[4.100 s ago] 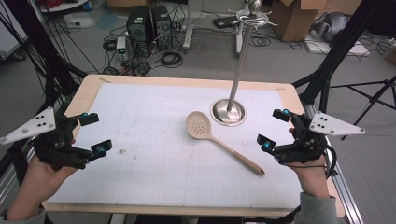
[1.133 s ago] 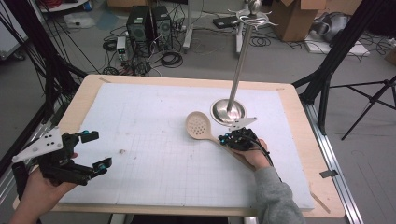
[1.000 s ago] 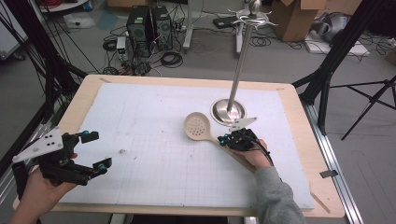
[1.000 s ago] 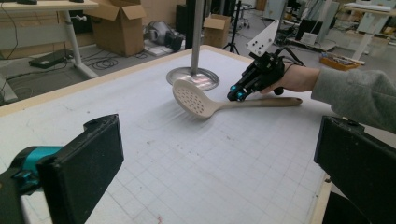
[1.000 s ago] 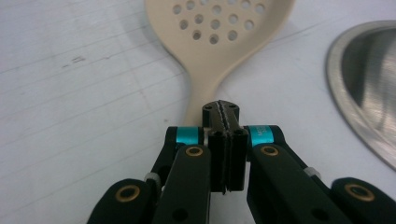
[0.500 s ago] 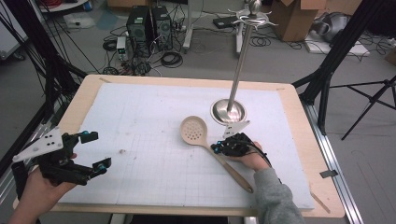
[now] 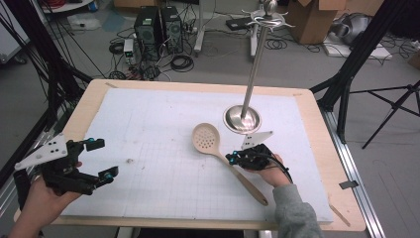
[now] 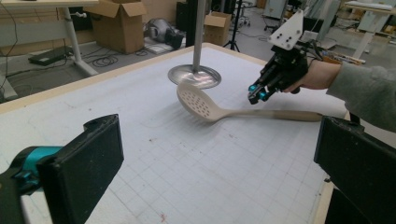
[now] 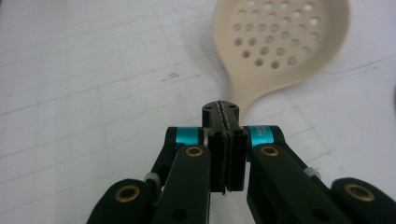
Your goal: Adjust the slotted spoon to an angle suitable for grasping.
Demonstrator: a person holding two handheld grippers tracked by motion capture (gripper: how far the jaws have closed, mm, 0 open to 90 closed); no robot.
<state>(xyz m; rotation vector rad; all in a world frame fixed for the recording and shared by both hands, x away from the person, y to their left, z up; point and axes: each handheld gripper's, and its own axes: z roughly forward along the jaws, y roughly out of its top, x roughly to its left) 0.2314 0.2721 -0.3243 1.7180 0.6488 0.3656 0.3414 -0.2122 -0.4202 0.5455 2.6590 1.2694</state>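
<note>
Right gripper [image 7: 232, 158] pinched tight on the slotted spoon [image 7: 223, 157] handle near the metal stand [image 7: 242, 118], left gripper [image 7: 99, 159] held wide, clutching nothing

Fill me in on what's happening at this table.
A person works two hand-held grippers over a white mat. The right gripper is shut on the handle of a slotted spoon, whose bowl sits near the base of a metal stand. The left gripper hangs open at the mat's left edge, holding nothing.
</note>
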